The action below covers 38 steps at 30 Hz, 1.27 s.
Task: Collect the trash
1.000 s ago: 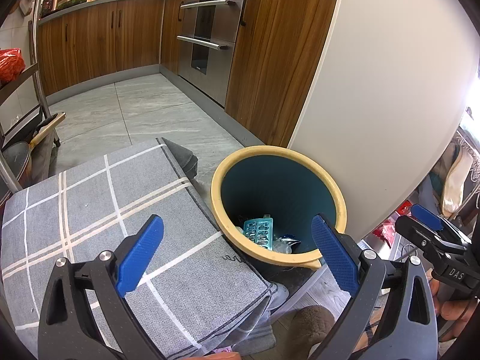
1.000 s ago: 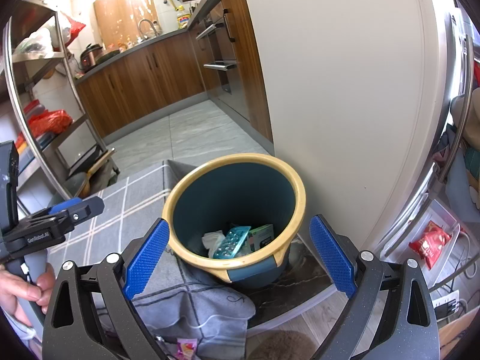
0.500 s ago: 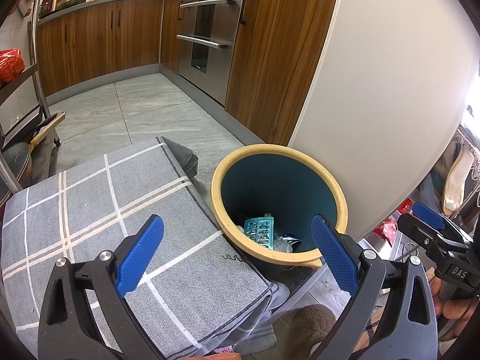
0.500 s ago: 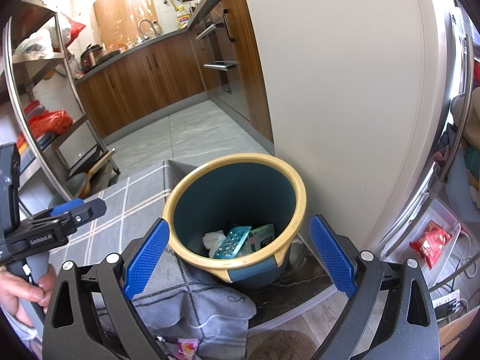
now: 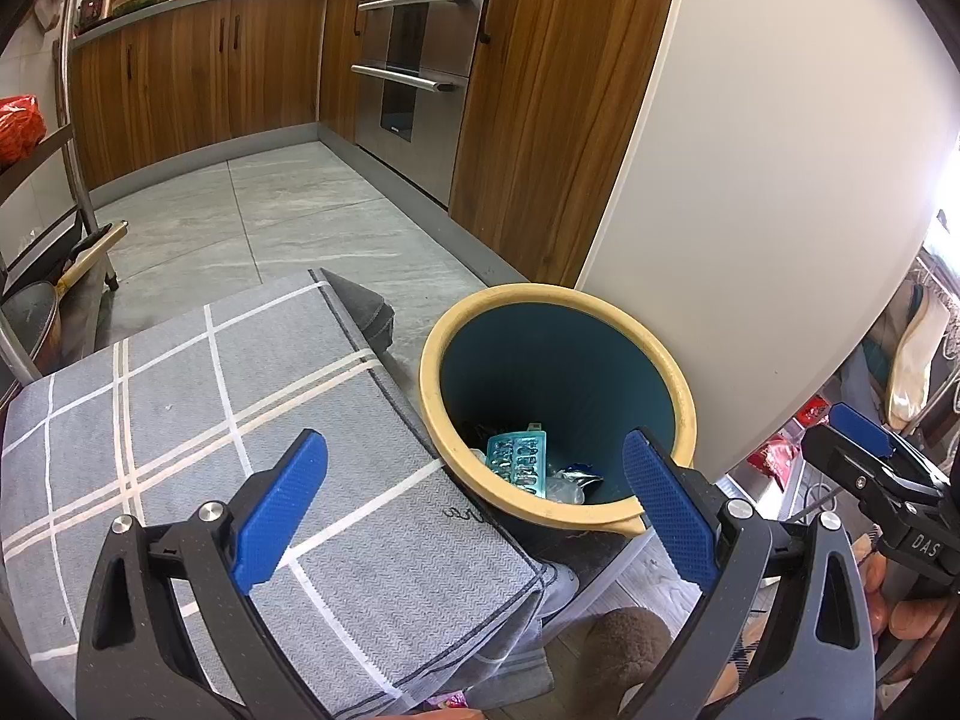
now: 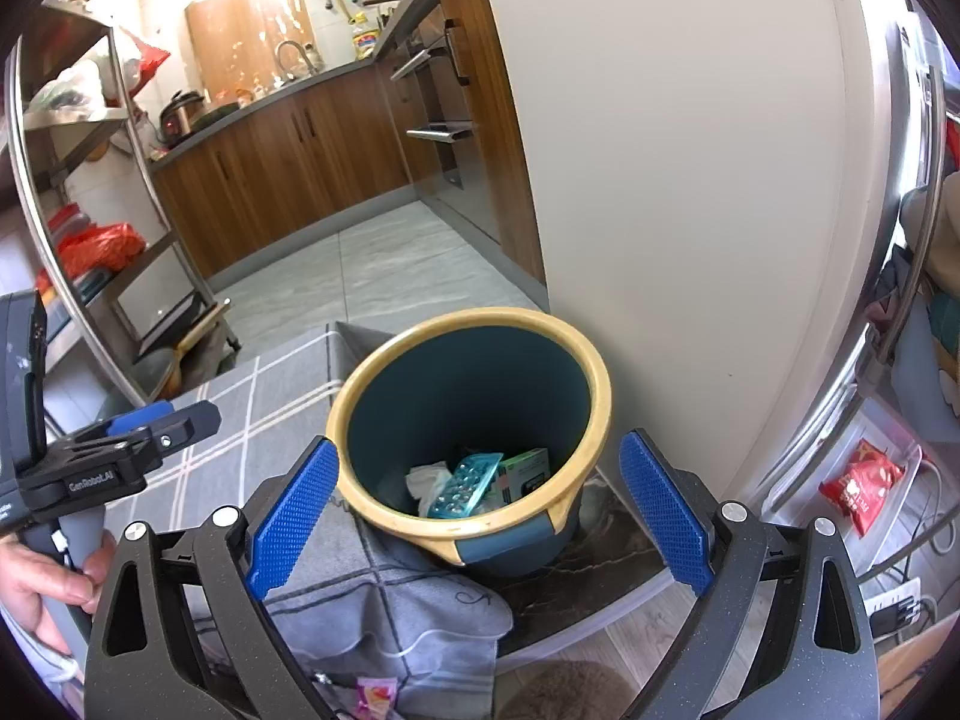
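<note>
A teal trash bin with a yellow rim (image 5: 684, 396) (image 6: 602, 402) stands on the floor beside a table under a grey checked cloth (image 5: 180, 420). Inside lie a teal blister pack (image 5: 519, 461) (image 6: 468, 485), a white tissue (image 6: 427, 477), a small green box (image 6: 528, 471) and a foil wrapper (image 5: 576, 474). My left gripper (image 5: 474, 510) hovers open over the cloth's edge and the bin, holding nothing. My right gripper (image 6: 480, 516) is open and empty, straddling the bin from above. Each gripper shows at the other view's edge, held by a hand.
A white cabinet side (image 5: 750, 180) rises right behind the bin. Wooden kitchen cabinets and an oven (image 5: 414, 72) line the far tiled floor. A metal rack (image 6: 78, 192) stands at the left. A red snack bag (image 6: 861, 480) lies in a clear box at the right. A pink wrapper (image 6: 378, 693) lies below the cloth.
</note>
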{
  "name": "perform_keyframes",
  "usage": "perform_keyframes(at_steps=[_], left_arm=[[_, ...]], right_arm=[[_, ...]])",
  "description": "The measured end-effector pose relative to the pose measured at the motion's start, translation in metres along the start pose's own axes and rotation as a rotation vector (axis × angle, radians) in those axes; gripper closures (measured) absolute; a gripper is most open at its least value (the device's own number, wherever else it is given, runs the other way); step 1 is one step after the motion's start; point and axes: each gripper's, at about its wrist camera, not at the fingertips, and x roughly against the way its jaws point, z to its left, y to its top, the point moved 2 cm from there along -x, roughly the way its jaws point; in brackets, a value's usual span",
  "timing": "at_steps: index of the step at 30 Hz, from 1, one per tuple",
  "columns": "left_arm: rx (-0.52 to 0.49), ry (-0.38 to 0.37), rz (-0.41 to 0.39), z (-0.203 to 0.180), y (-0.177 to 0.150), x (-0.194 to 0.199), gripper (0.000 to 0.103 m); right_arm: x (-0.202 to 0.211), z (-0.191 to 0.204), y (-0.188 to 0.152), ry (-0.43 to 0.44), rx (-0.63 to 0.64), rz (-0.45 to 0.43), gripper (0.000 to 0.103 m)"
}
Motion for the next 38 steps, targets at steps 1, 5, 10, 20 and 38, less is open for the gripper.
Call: perform_keyframes(at_steps=[1,5,10,20,38], left_arm=[[0.0,0.0,0.0,0.0001,0.0,-0.0001,0.006],[-0.002,-0.002,0.0,0.0002,-0.0005,0.0,0.006],[-0.003,-0.006,0.003,-0.0014,-0.0005,-0.0011,0.006],[-0.029,-0.036,0.003,-0.0074,-0.0022,-0.0024,0.006],[-0.024,-0.016,0.02,-0.0049,-0.0019,-0.0048,0.006]], right_arm=[[-0.0001,-0.0002,0.0,0.0,0.0,0.0,0.009],[-0.0001,0.0001,0.0001,0.001,0.0,0.001,0.009],[-0.0002,-0.0004,0.0001,0.001,-0.001,0.001,0.009],[-0.0008,-0.0019,0.0006,0.002,-0.002,0.001,0.009],[-0.0007,-0.002,0.0021,0.002,-0.007,0.002,0.008]])
